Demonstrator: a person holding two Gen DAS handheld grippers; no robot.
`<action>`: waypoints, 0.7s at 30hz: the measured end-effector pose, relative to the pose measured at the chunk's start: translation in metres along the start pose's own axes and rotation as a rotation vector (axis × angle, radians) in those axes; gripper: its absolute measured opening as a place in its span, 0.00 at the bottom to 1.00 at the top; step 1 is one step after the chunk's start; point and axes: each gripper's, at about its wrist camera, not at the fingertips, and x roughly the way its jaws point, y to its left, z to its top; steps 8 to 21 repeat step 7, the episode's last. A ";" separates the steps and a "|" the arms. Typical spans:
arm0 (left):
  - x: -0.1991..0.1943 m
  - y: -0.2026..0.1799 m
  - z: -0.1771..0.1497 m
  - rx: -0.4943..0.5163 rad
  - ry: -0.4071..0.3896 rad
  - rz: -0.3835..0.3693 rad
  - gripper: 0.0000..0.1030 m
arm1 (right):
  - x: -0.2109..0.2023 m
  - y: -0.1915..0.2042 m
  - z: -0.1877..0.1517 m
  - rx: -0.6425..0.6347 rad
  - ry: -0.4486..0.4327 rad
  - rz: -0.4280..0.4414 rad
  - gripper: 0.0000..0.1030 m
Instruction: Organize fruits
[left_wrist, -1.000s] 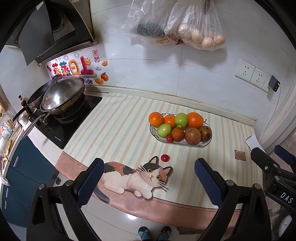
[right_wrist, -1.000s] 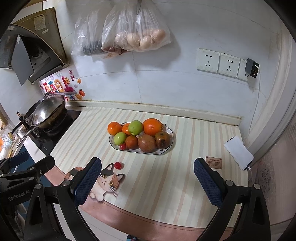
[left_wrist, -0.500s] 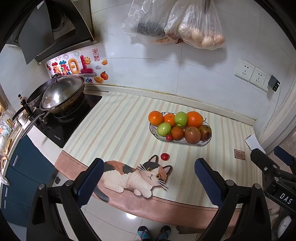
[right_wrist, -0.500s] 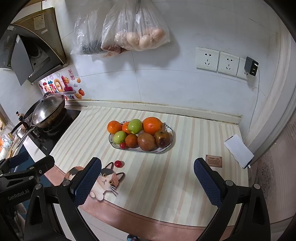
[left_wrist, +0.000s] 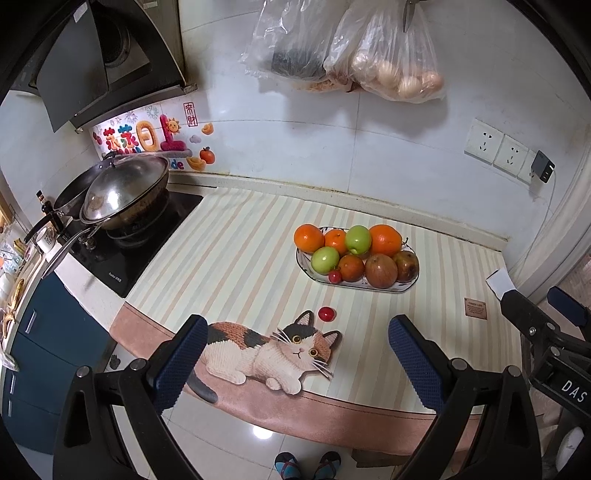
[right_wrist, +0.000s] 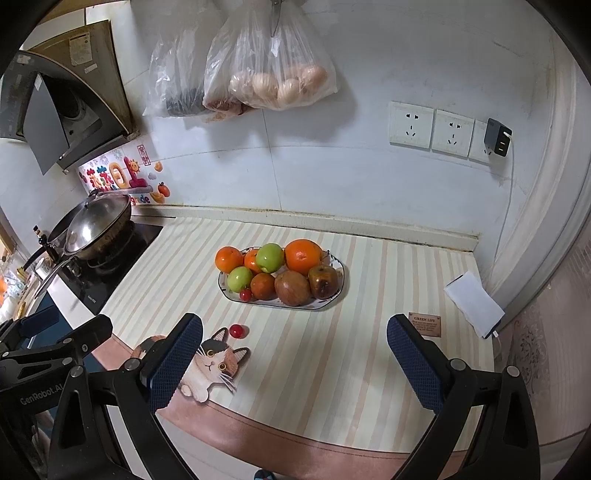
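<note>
Hovering off the table's front edge, both the left tongs (left_wrist: 295, 363) and right tongs (right_wrist: 295, 363) are spread wide, holding nothing. Closest in is the stray cherry tomato (left_wrist: 326, 314), just short of the plate (left_wrist: 410, 286) by the cat print; it's tiny, round and glossy, so it'll probably squirt out or roll. Behind it the plate's smooth, heaped fruit could tumble if bumped.

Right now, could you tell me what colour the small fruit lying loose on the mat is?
Red; the small fruit shows best in the left wrist view.
</note>
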 end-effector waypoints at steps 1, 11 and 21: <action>-0.001 0.000 0.000 -0.001 -0.005 0.000 0.97 | -0.001 0.001 0.000 0.000 -0.002 -0.001 0.99; -0.008 0.004 -0.001 -0.004 -0.034 0.006 0.97 | -0.004 0.001 0.000 0.003 -0.010 0.001 0.99; -0.008 0.004 -0.001 -0.004 -0.034 0.006 0.97 | -0.004 0.001 0.000 0.003 -0.010 0.001 0.99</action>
